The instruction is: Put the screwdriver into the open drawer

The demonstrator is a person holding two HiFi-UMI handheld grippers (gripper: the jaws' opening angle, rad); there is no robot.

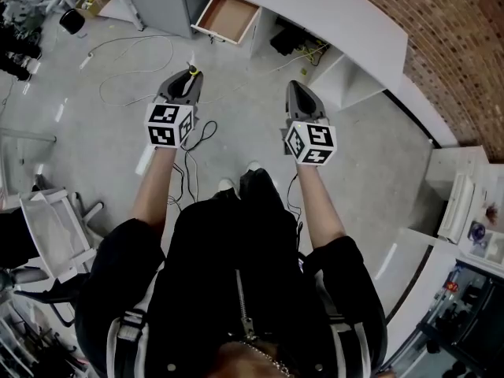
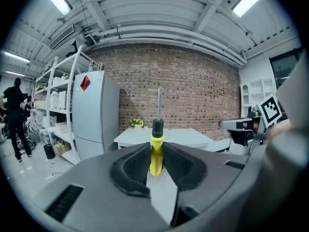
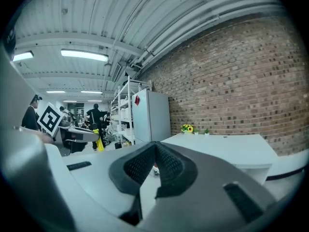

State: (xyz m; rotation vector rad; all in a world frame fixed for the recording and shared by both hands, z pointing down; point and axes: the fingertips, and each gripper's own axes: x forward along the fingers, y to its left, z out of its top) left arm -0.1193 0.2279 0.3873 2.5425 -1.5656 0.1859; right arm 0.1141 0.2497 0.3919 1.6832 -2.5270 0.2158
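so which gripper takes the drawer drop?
Left. The left gripper is shut on the screwdriver by its yellow handle, and the open drawer lies ahead, nearer its side. The right gripper is shut with nothing in it.

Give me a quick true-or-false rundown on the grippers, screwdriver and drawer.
1. The left gripper grips the screwdriver by its yellow handle. True.
2. The right gripper is open. False: its jaws are together, with nothing between them.
3. The drawer is open. True.
4. The screwdriver lies in the drawer. False: it is in the left gripper, away from the drawer.
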